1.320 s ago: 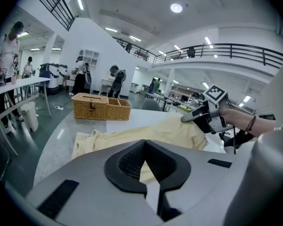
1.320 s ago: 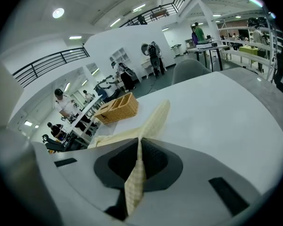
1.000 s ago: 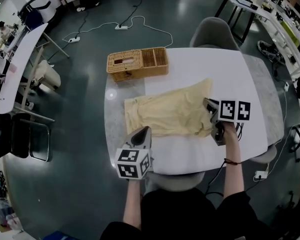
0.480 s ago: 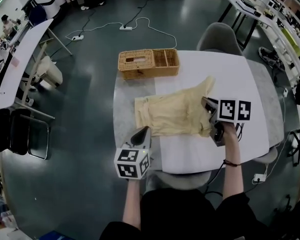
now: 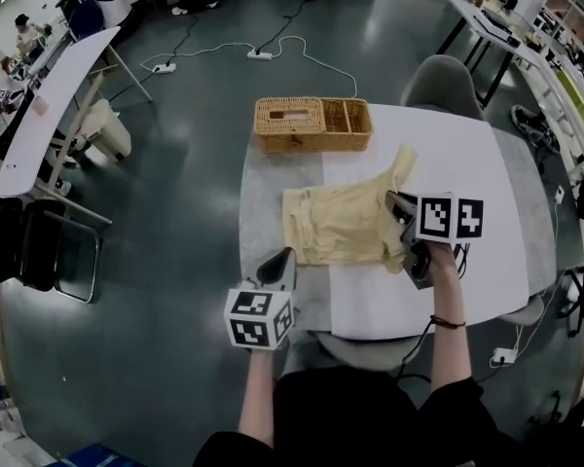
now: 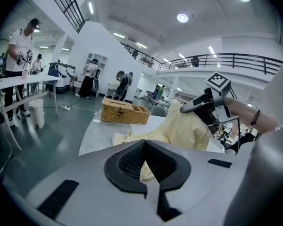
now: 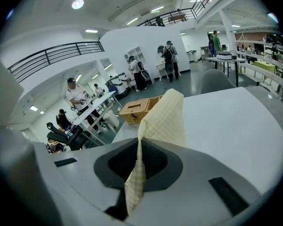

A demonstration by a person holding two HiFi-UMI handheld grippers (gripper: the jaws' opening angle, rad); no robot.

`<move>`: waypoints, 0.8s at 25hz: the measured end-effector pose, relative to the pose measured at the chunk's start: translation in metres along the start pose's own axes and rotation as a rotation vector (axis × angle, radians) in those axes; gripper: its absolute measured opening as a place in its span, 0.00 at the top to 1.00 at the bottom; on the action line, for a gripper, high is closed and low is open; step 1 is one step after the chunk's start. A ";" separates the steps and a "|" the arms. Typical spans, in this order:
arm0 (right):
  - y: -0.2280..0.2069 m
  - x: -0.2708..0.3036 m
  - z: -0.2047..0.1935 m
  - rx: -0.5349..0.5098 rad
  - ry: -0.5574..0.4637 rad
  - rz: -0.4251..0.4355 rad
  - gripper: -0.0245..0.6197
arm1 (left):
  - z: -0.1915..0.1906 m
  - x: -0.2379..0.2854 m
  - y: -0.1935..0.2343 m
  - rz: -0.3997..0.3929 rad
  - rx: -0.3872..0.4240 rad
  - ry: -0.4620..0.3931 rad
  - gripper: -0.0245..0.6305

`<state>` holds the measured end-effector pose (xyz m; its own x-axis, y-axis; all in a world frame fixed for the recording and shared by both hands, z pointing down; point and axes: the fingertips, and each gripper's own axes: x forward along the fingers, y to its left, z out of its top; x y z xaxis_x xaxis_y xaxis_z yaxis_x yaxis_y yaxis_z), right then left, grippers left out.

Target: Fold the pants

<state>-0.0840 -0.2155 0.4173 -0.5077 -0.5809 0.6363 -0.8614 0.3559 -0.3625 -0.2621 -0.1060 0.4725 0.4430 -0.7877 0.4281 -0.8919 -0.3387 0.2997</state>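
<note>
Your right tool (image 5: 393,202) has drawn the pants (image 5: 341,227) leftward by a pinched leg across the worktop (image 5: 457,154), basket (image 5: 311,125) beyond. Left tool (image 5: 283,254), pressed together, sits at their near corner; only its view shows cloth behind its pads (image 6: 125,161).

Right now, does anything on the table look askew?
The pants lie rumpled and slanted on the table, one end pinched in the right gripper and lifted off the surface. Nothing else stands out.

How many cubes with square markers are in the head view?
2. One cube sits on the left hand-held gripper, at the table's near edge; the other sits on the right hand-held gripper, by the pants' right end. None seems hidden.
</note>
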 end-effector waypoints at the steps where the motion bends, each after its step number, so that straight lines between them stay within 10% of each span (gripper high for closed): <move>1: 0.002 0.000 0.000 -0.004 0.002 0.003 0.92 | 0.000 -0.001 -0.001 0.002 -0.001 -0.002 0.95; 20: 0.062 0.065 -0.016 -0.117 0.095 -0.002 0.92 | -0.010 -0.018 0.045 0.030 -0.034 0.003 0.95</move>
<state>-0.1697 -0.2197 0.4468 -0.4977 -0.5118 0.7003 -0.8518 0.4408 -0.2832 -0.3092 -0.1018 0.4861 0.4163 -0.7959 0.4396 -0.9012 -0.2971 0.3154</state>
